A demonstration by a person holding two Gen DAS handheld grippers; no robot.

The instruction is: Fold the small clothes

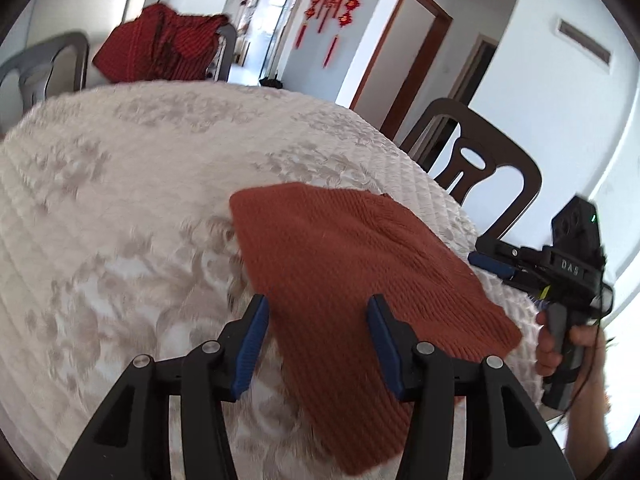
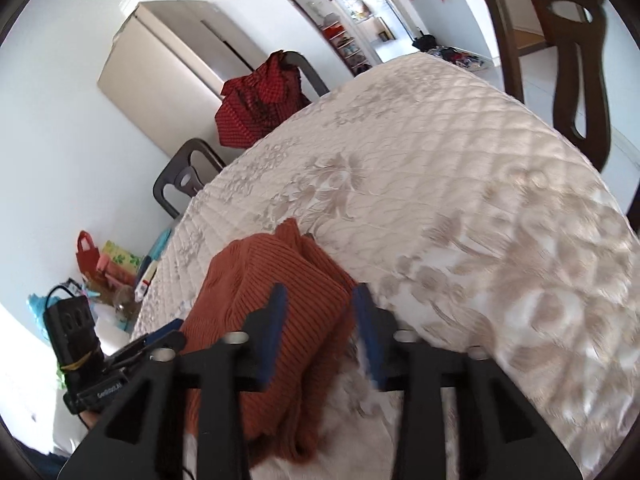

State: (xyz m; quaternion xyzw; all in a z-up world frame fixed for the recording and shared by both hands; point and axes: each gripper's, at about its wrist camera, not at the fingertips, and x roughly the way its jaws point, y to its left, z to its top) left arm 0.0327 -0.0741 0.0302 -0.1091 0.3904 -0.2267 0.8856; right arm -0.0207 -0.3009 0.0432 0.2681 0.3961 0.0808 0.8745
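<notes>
Fingers first, left wrist view: my left fingers [image 1: 318, 312] are standing apart with nothing pinched, and the rust-orange knit garment [image 1: 352, 264] lies flat under and between them. So the cloth is right below and ahead of that hand, not off to a side. It looks folded into a rough rectangle already, with its long axis running from near-left to far-right across the quilted cream surface [image 1: 120, 184]. The left blue pad sits just off the cloth's left edge, the right pad over its middle. Over at the right edge of this view I can see my other hand on the right gripper [image 1: 492, 263], just past the garment's far-right corner.

Right wrist view: the right fingers [image 2: 320, 292] are spread too, with nothing clamped. The garment [image 2: 256, 288] is directly under them but mostly to the left; the left pad is over the ribbed knit, while the right pad hangs just past the cloth's right edge over bare surface [image 2: 480, 184]. Can't tell if either pad actually touches fabric. The left gripper [image 2: 158, 338] pokes in from the lower left, at the cloth's other edge.

My read: both hands are about equally near, one on each end of the long axis, so the next fold or a final tidy probably turns on grabbing opposite edges.
</notes>
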